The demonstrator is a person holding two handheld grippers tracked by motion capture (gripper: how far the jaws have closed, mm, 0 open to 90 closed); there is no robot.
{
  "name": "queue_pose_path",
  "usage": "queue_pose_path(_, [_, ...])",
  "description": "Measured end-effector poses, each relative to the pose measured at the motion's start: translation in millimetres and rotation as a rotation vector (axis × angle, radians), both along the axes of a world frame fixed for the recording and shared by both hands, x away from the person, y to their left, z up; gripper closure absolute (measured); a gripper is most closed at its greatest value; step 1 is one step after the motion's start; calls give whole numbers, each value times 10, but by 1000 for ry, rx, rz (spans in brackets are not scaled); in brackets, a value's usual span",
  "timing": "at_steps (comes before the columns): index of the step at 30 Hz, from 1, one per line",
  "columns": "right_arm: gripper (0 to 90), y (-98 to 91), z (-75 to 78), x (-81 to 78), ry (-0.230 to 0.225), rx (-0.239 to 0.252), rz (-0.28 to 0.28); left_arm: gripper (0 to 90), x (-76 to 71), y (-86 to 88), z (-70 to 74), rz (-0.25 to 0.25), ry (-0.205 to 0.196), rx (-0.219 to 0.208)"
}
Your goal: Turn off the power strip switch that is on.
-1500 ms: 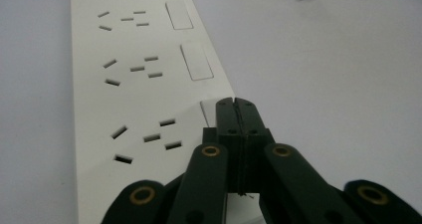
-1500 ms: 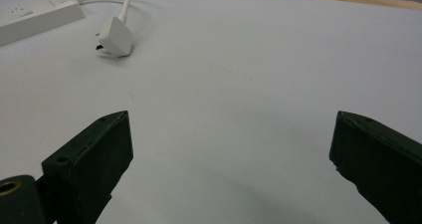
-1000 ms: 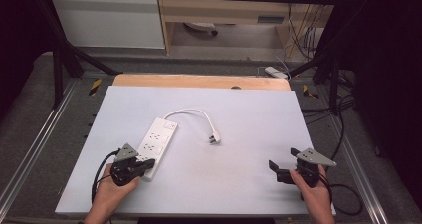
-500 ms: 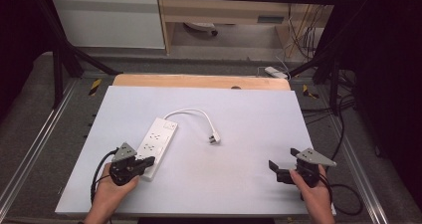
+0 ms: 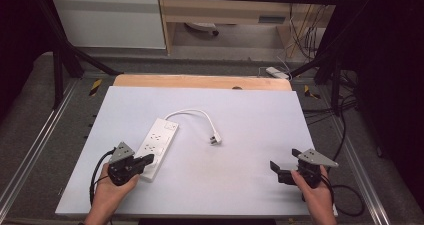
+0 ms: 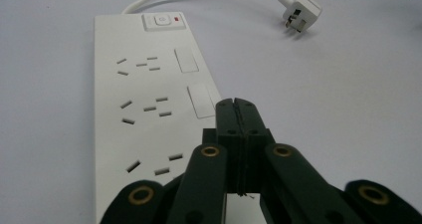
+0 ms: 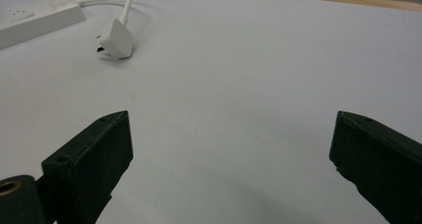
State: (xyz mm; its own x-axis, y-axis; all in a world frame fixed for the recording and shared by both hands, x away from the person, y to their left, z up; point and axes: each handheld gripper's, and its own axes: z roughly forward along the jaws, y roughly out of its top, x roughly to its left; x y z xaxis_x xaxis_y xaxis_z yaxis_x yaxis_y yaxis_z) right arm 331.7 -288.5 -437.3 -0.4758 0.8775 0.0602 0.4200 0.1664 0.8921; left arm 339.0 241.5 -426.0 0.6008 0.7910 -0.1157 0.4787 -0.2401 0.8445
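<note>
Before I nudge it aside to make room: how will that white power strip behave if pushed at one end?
The power strip looks rigid and lies flat, so it should slide, not tip, likely pivoting. Its cord curls loosely, so it's probably floppy and would drag the plug along. The table looks smooth, so little grip.

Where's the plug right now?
In the high view the plug lies on the white table near its middle, right of the power strip at the end of its looped cord, well away from both grippers.
</note>
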Motion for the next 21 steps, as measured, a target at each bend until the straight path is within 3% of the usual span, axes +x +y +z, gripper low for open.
queue_pose_path(15, [37, 1, 0, -1, 1, -1, 0, 645, 1, -5, 22, 46, -45, -23])
queue_pose_path(21, [37, -2, -1, 1, 2, 0, -1, 496, 11, -26, 21, 63, -53, -28])
